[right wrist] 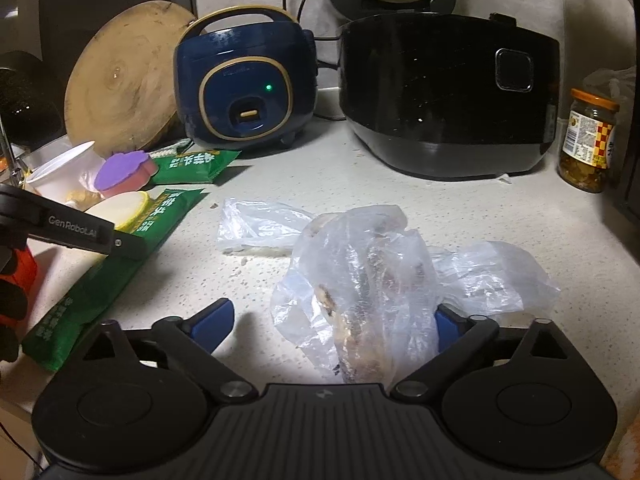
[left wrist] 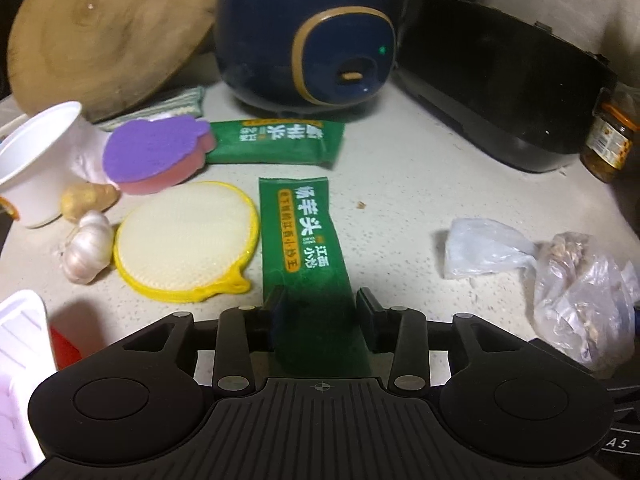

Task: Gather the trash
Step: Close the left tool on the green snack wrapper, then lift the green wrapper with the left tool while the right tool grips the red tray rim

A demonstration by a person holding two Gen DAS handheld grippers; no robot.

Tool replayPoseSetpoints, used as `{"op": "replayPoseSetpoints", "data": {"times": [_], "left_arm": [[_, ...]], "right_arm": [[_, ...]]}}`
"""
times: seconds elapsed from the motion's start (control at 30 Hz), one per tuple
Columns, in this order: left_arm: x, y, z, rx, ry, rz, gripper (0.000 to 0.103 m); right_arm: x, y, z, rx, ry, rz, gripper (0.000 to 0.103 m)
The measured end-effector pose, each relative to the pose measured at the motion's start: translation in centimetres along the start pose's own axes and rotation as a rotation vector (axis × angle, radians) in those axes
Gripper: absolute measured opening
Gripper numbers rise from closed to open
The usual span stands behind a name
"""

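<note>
The left tongs (left wrist: 320,306) stand apart astride the near end of a long green wrapper (left wrist: 306,248) lying flat on the speckled surface (left wrist: 400,200), their pads on either side of it and not pressing it. The right tongs (right wrist: 334,322) are spread wide around a crumpled clear plastic bag (right wrist: 360,280) with brownish scraps inside, which sits on the surface between the blue pads. A second green wrapper (left wrist: 276,142) lies near a dark blue rice cooker (left wrist: 308,40), just beside a purple sponge (left wrist: 156,152).
</note>
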State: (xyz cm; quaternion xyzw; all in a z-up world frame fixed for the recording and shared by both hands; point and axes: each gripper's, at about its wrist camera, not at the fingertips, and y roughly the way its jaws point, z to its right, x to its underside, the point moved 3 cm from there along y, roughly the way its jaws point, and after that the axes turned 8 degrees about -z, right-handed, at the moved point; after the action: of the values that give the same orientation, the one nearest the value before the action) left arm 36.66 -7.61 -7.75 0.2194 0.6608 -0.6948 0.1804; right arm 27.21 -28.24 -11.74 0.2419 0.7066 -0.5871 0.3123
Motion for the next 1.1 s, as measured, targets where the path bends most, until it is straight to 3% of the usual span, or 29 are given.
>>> {"op": "replayPoseSetpoints", "data": {"times": [0.1,0.27,0.43,0.5,0.63,0.77,0.9,0.97,1.1], "left_arm": [[0.0,0.0,0.1,0.007,0.002,-0.003,0.043],[0.6,0.5,-0.3,-0.044,-0.024,0.003,0.052],[0.6,0.5,-0.5,-0.024,-0.047,0.006,0.052],[0.6,0.4,-0.6,-0.016,-0.052,0.004,0.052],[1.3,-0.1,-0.7,0.015,-0.084,0.004,0.052],[2.1,-0.7,-0.3,0.014,-0.076,0.023,0.041],[2.8,-1.2,-0.2,0.089,-0.118,0.035,0.034],[3.1,-1.8,0.0,0.126,-0.127,0.05,0.023],[3.4,-4.5,-0.4,0.179,-0.178,0.127,0.022]], "right_arm": [[0.1,0.0,-0.5,0.017,-0.021,-0.006,0.102],[0.2,0.2,-1.1,0.045,-0.059,-0.02,0.103],[0.4,0.1,-0.9,0.015,-0.105,-0.023,0.103],[0.2,-0.2,-0.7,0.022,-0.093,-0.013,0.096],[-0.6,-1.1,0.3,0.041,-0.042,0.038,0.095],[-1.2,-2.1,1.0,0.103,-0.003,0.091,0.095],[-1.5,-2.7,1.3,0.107,0.0,0.094,0.095],[-1.6,-3.0,1.2,0.109,-0.013,0.097,0.095],[-2.0,-4.1,-0.1,0.108,-0.058,0.13,0.095]]}}
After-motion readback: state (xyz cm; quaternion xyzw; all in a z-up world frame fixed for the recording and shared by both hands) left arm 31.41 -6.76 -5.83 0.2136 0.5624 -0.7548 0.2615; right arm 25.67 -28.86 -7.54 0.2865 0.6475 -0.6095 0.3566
